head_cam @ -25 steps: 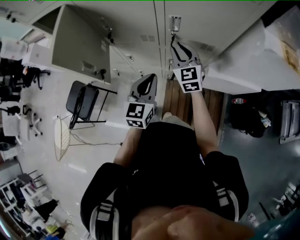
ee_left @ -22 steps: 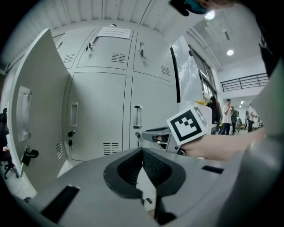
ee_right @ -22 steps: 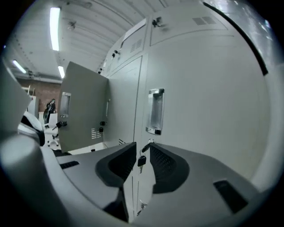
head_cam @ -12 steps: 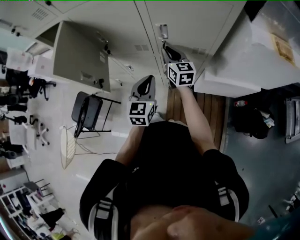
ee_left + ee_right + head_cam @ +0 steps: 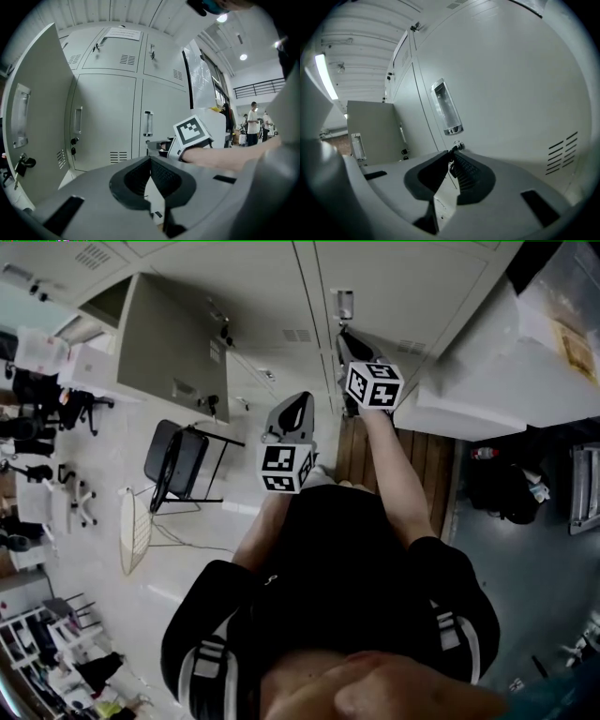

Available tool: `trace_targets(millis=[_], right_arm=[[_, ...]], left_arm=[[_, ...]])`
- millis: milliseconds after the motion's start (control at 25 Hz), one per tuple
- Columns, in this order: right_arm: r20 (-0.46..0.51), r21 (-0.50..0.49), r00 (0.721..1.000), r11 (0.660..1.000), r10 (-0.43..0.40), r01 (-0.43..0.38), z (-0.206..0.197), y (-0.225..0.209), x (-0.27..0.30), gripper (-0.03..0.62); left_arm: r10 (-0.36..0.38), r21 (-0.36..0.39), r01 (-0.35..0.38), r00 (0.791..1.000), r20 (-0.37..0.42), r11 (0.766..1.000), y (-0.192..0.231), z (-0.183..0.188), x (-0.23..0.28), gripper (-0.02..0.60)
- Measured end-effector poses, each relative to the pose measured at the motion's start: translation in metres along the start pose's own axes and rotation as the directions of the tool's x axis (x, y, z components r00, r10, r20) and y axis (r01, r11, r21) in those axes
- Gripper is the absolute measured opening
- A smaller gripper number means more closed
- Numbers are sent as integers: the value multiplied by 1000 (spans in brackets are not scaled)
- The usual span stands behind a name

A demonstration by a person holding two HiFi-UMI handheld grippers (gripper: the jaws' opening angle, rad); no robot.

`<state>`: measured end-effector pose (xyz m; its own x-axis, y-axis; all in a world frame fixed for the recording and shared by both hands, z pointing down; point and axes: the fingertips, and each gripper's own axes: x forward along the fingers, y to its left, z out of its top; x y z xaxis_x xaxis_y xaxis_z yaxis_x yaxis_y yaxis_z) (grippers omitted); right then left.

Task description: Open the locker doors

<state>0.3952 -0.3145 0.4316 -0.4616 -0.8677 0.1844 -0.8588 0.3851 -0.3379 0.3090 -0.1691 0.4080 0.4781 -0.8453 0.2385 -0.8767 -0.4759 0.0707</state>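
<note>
Grey lockers [image 5: 253, 277] fill the top of the head view. My right gripper [image 5: 343, 336] points at a shut locker door [image 5: 506, 93], just under its recessed handle [image 5: 447, 108]. Its jaws have just been closing, and the tips [image 5: 453, 153] now pinch a small dark key [image 5: 452, 167] that sticks out of the lock [image 5: 460, 146]. My left gripper [image 5: 303, 397] hangs back lower left, away from the lockers. Its jaws [image 5: 151, 158] are shut with nothing between them. The left gripper view also shows the handle [image 5: 148, 123] and the right gripper's marker cube [image 5: 192, 132].
One locker door [image 5: 169, 343] stands swung open at the left, keys hanging from its lock [image 5: 22, 164]. A black chair [image 5: 173, 456] and a round wire basket [image 5: 131, 526] stand on the floor to the left. A white covered block [image 5: 487, 381] is close on the right, above wooden slats [image 5: 412, 460].
My right gripper has rolled about its own axis, so its marker cube shows a different face, and it has sunk a little below the handle. The left gripper has kept still.
</note>
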Motion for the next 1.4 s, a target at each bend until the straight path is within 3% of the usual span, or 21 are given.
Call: trace_targets(millis=[200, 440, 680, 880, 960, 1040, 1240, 1400], right_arm=[[74, 189, 996, 979, 57, -70, -1, -2, 0, 46], [171, 415, 982, 898, 83, -148, -4, -7, 0, 43], [283, 609, 955, 754, 85, -247, -2, -9, 0, 40], [392, 731, 918, 587, 54, -347, -1, -10, 0, 40], [423, 758, 905, 535, 33, -374, -3, -12, -1, 40], [434, 763, 901, 520, 27, -383, -3, -12, -1, 40], [403, 758, 915, 550, 29, -351, -6, -13, -1, 38], [416, 755, 909, 547, 28, -362, -3, -12, -1, 40]], left_arm=[[9, -23, -9, 1000, 1, 1000, 11, -5, -2, 9], [16, -38, -16, 1000, -4, 999, 20, -10, -5, 9], [26, -40, -26, 1000, -9, 999, 25, -13, -8, 9], [37, -39, -37, 999, -12, 999, 30, -14, -11, 9], [40, -39, -40, 999, -12, 998, 31, -15, -12, 9], [42, -40, -43, 999, -11, 998, 32, -15, -13, 10], [50, -42, -50, 999, -10, 998, 35, -16, -17, 9], [54, -44, -54, 999, -10, 998, 34, -18, -19, 9]])
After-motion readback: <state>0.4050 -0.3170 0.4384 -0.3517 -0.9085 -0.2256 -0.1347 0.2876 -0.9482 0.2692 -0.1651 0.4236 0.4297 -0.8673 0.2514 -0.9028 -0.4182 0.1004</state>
